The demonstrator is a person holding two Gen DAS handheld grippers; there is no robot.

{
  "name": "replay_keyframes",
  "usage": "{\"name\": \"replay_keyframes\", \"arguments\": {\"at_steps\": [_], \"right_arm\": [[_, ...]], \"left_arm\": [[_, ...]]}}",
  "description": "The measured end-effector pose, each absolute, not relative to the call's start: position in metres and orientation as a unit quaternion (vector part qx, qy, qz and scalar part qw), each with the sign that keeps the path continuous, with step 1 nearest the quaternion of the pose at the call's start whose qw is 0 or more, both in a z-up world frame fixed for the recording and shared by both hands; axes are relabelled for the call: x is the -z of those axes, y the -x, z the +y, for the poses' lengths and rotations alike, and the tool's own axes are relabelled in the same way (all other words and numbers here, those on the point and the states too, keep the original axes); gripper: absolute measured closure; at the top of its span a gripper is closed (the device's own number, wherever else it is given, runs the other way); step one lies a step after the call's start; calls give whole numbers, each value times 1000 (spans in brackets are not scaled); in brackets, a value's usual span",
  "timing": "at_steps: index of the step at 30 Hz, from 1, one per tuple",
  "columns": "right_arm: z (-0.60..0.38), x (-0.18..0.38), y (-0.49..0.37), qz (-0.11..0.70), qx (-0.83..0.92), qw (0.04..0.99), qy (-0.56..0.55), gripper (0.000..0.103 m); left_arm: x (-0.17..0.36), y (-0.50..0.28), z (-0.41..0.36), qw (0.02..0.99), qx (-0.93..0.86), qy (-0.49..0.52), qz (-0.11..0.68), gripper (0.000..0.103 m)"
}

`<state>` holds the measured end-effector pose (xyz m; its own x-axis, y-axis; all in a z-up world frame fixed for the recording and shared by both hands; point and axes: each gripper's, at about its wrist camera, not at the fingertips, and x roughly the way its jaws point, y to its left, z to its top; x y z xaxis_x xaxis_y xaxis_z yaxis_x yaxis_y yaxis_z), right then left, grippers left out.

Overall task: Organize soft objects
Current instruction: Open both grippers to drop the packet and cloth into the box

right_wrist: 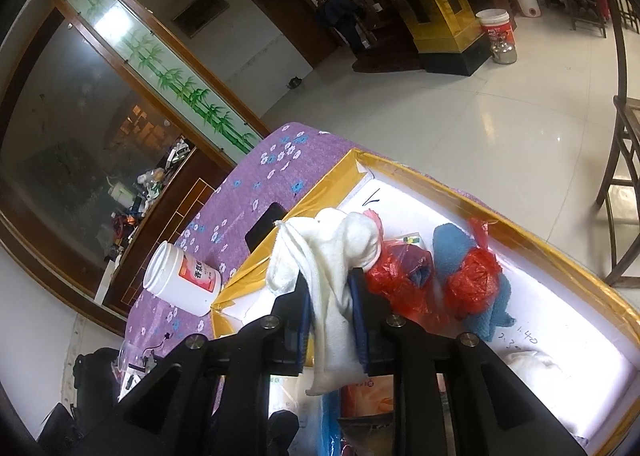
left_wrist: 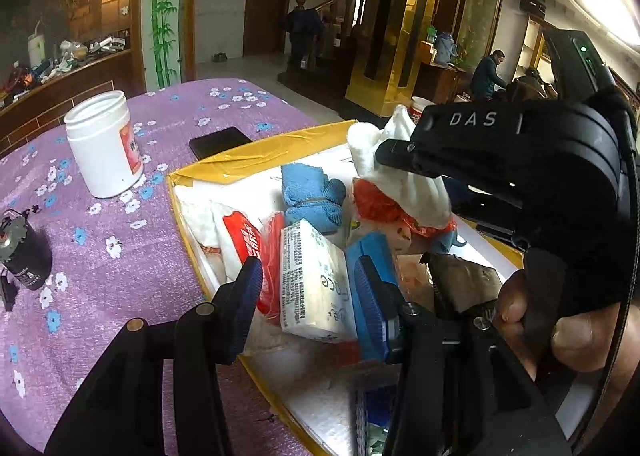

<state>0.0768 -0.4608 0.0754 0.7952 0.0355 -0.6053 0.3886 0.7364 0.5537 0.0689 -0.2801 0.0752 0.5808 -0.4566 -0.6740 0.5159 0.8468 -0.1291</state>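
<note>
A yellow-rimmed white foam box [left_wrist: 280, 139] on the purple flowered tablecloth holds soft things: a rolled blue towel [left_wrist: 312, 195], red plastic bags [right_wrist: 472, 284], a white tissue pack [left_wrist: 312, 280] and a red-and-white pack [left_wrist: 244, 240]. My right gripper [right_wrist: 330, 296] is over the box with a white cloth [right_wrist: 332, 256] filling the gap between its pads; the cloth's ends hang above and below. My left gripper [left_wrist: 310, 288] hovers over the near end of the box, open, with the tissue pack showing between its fingers, untouched.
A white jar [left_wrist: 104, 143] with a red label and a black phone [left_wrist: 218, 141] lie on the cloth left of the box. A dark canister [left_wrist: 24, 252] stands at the table's left edge. A hand [left_wrist: 560, 320] grips the right tool. Chairs and people are far behind.
</note>
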Motion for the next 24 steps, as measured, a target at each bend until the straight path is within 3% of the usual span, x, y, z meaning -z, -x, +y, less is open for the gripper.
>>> {"name": "replay_keyframes", "arguments": {"at_steps": [10,18,24], "right_arm": [[-457,-85,-71,284,100,891,-341,55],[-455,-94,-64,264,105,901,-329,51],[-454,-102,-58,235,94,909,-332,48]], "left_arm": [[-79,-66,-272,897,261,-49,354,53],[-80,-60,-268,902,249,-60,347,52],[-82,-38,-251,905,243,-61,343,46]]}}
